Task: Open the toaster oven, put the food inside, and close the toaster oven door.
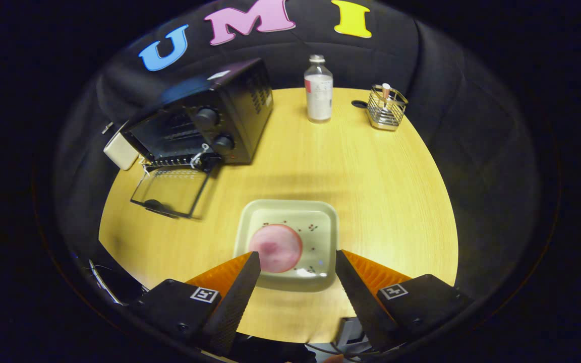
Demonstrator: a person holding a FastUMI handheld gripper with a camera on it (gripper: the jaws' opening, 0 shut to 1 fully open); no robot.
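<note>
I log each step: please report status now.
Gripper open, above square plate. Round pink food on plate, just ahead of fingers. Toaster oven door open. Path clear.

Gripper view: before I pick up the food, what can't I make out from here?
- Black toaster oven: the cavity is dark, only rack bars show; depth unclear.
- Its clear glass door lies open; motion blur smears the handle.
- Round pink food on the square pale-green plate: blurred, kind unclear.
- Clear bottle: label too small.
- Hand-held gripper: open; its fingers cover the plate's near corners.
</note>
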